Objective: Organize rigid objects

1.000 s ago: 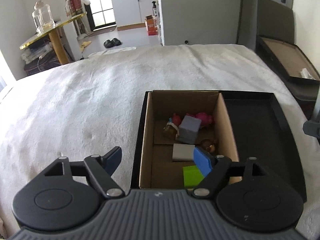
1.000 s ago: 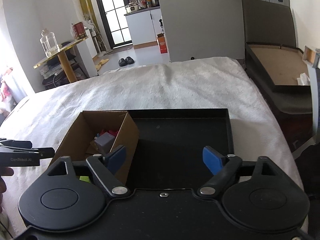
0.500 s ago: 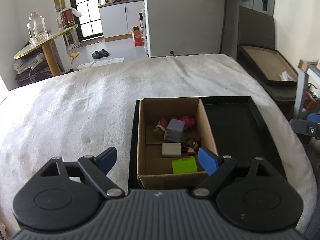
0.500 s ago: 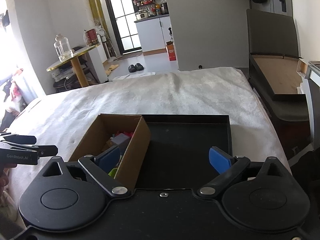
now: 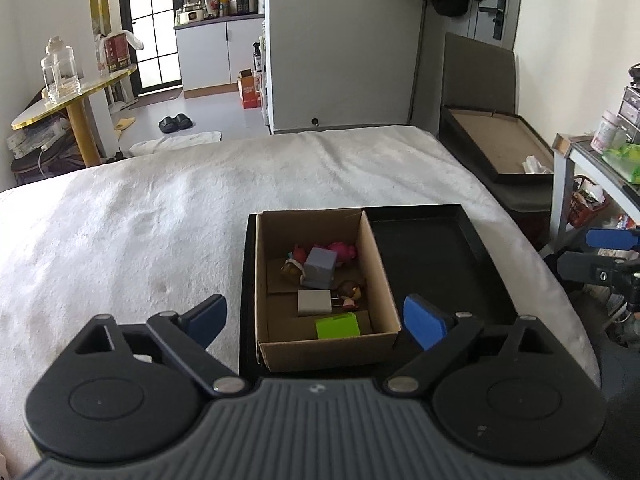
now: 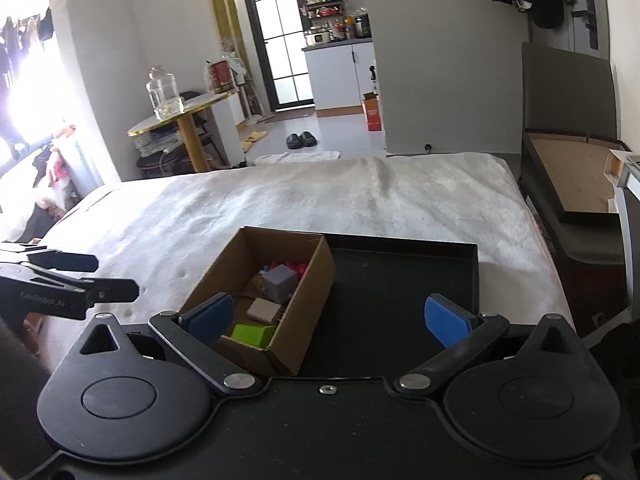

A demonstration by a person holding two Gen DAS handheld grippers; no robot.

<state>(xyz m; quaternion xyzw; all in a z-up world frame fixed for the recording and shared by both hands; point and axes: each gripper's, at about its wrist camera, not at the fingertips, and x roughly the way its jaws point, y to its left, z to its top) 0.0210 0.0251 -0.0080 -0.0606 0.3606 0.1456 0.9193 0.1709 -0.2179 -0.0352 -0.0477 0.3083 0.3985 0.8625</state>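
Observation:
A cardboard box point(image 5: 380, 276) stands in the left part of a black tray point(image 5: 472, 240) on the white bed. Inside lie a green block point(image 5: 337, 326), a grey block point(image 5: 314, 302), a lavender cube point(image 5: 320, 267), pink toys point(image 5: 342, 250) and small figurines point(image 5: 350, 293). My left gripper point(image 5: 316, 322) is open and empty, above and short of the box. My right gripper point(image 6: 328, 320) is open and empty, above the tray's near edge; the box point(image 6: 312, 284) and the tray point(image 6: 476, 268) show below it.
The white bed cover point(image 5: 160, 220) spreads left and beyond the tray. A dark storage bench point(image 5: 500, 148) stands to the right of the bed, a shelf point(image 5: 592, 160) beside it. A round gold table point(image 6: 180, 116) with a glass jar is far left.
Both grippers have pulled back and risen away from the box and tray. The box now looks smaller and all its contents show. Both stay open.

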